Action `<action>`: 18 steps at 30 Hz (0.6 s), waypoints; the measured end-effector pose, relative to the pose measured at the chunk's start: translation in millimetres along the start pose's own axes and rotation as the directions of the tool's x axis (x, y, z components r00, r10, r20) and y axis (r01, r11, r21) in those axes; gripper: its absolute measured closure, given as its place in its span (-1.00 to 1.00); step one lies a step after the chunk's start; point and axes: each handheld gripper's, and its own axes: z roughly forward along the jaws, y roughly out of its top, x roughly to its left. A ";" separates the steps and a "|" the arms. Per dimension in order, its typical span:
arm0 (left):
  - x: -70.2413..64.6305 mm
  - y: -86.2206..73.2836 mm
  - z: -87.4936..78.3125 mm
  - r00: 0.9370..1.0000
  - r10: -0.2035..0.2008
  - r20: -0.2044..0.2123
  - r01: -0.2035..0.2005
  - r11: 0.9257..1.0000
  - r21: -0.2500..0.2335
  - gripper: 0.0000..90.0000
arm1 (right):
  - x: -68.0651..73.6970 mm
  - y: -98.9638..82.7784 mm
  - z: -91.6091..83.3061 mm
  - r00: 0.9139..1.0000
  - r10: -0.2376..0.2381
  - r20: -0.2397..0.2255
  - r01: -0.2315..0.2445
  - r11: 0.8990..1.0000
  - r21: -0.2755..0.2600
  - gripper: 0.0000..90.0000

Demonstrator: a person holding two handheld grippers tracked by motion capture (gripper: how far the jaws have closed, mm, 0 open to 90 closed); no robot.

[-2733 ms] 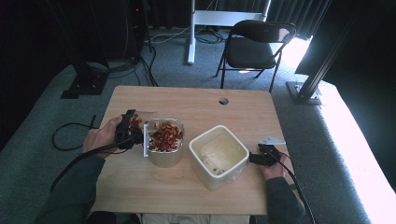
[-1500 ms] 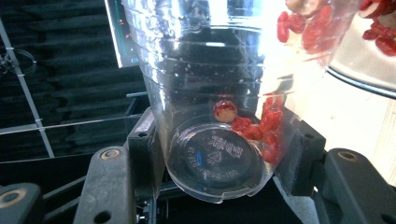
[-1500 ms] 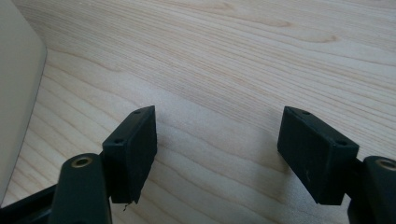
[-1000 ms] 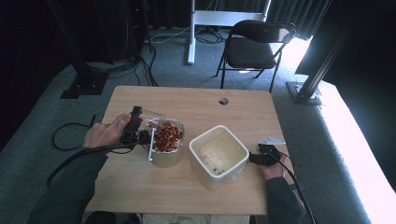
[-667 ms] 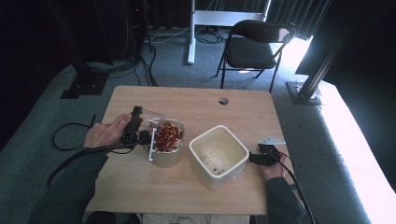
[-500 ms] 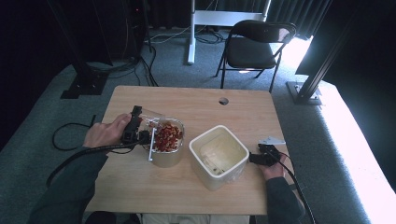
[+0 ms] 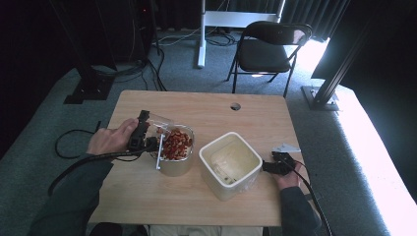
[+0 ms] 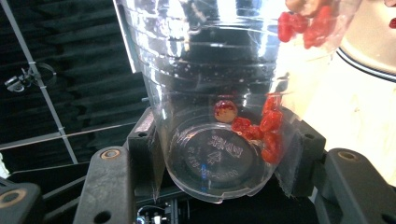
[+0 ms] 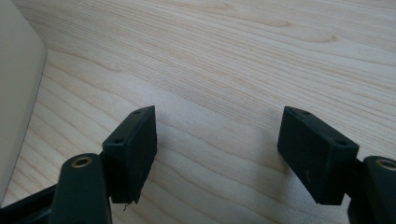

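In the high view the left gripper (image 7: 147, 142) is largely covered by the hand that holds it, and the clear plastic cup (image 7: 158, 123) in it shows as little more than a glint. The left gripper view settles it: that gripper's pads press on both sides of the cup (image 8: 215, 93) near its base, gripping it tipped over, with a few red glossy pieces (image 8: 266, 126) clinging to the inside wall. The cup's mouth is cut off at the top of that view. Below the mouth stands a round metal-sided bowl (image 7: 176, 164) heaped with red and tan pieces (image 7: 176, 143); what they are is too small to tell.

The light wooden tabletop (image 7: 196, 110) has a round cable hole (image 7: 235, 106) near its far edge. Grey carpet lies around it, with a black folding chair (image 7: 268, 51) beyond and dark stands and cables at the far left.

A cream square container (image 7: 230, 164) stands just beside the bowl, between the two hands. The right gripper (image 7: 275, 166) rests on the tabletop next to it, its jaws parted with only bare wood (image 9: 219, 126) between them and the container's side (image 9: 18, 93) at that view's left edge.
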 end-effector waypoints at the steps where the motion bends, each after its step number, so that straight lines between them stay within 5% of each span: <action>1: 0.0 0.0 0.0 1.000 0.002 -0.001 -0.002 1.000 0.000 -0.02 | 0.0 0.0 0.0 1.000 0.000 0.000 0.000 1.000 0.000 -0.38; 16: -3.4 1.6 -0.1 0.998 0.059 -0.019 -0.059 0.998 0.008 -0.02 | 0.0 0.0 0.0 1.000 0.000 0.000 0.000 1.000 0.000 -0.38; 18: -1.0 0.7 0.0 0.999 0.030 -0.015 -0.030 1.000 0.001 -0.02 | 0.0 0.0 0.0 1.000 0.000 0.000 0.000 1.000 0.000 -0.38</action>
